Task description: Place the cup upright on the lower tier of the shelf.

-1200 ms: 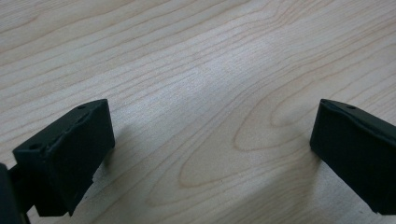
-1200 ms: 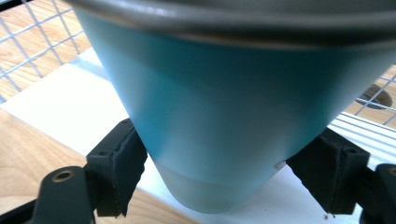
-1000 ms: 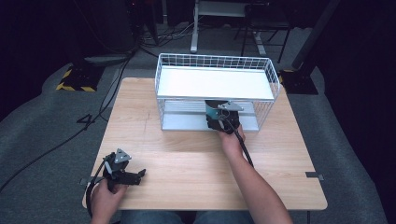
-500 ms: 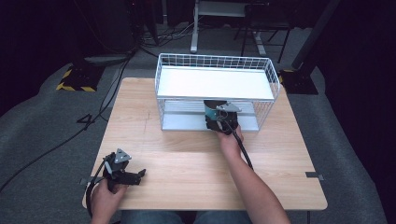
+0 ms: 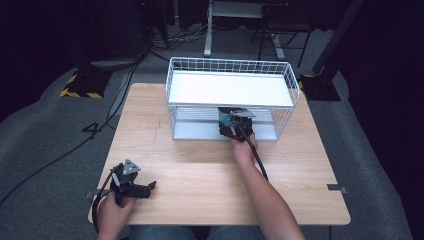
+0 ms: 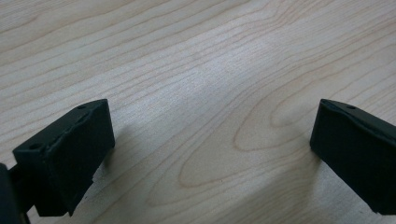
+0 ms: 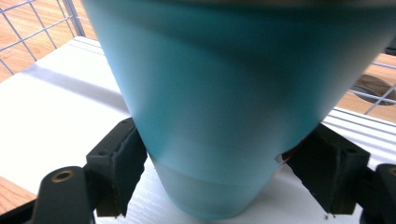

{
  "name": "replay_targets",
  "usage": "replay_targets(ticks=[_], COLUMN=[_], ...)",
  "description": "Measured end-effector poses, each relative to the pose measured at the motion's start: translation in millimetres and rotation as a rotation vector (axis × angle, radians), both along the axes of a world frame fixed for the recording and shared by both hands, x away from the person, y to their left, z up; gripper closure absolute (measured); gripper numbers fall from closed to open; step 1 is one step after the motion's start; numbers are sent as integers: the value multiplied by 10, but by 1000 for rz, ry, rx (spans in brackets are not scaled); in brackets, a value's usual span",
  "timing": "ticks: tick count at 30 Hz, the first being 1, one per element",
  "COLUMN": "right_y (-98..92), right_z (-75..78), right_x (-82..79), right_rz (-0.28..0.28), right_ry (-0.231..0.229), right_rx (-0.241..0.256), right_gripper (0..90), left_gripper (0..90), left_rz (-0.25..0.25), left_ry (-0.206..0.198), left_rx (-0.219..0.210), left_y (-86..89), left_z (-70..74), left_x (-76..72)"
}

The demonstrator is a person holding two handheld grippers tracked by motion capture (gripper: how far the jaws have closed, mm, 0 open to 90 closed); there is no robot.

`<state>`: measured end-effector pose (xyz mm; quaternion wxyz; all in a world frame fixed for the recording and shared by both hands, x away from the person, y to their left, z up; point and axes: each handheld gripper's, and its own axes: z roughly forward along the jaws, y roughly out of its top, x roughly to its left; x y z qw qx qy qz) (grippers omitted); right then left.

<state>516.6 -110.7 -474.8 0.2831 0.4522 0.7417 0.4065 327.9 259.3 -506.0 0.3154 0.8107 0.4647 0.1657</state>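
Holding teal cup (image 7: 219, 102) pinched in right gripper (image 5: 234, 125) jaws on rack (image 5: 230, 89) lower shelf (left gripper (image 5: 131, 184) spread, idle): settle it flat before opening.

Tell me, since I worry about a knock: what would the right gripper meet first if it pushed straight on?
The teal cup, already between the right gripper jaws; beyond it probably the wire rack back.

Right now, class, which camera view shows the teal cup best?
The right gripper view: the teal cup looms large between the right gripper jaws, which press its lower sides. The high view shows a small teal patch at the wire rack. The left gripper view shows bare table.
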Motion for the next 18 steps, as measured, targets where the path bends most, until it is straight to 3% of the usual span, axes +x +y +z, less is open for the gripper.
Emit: replay_targets(ticks=[9,14,18], right_y=[-9,11,2], right_z=[-12,-10,8], right_x=[14,4,-20], right_rz=[4,25,22], right_ry=[14,12,11], right_rx=[18,-20,-1], right_gripper=[229,156,151], left_gripper=[2,2,2], left_rz=[0,0,-1], left_ry=[0,0,0], left_rx=[0,0,0], left_y=[0,0,0], left_z=[0,0,0], left_x=[0,0,0])
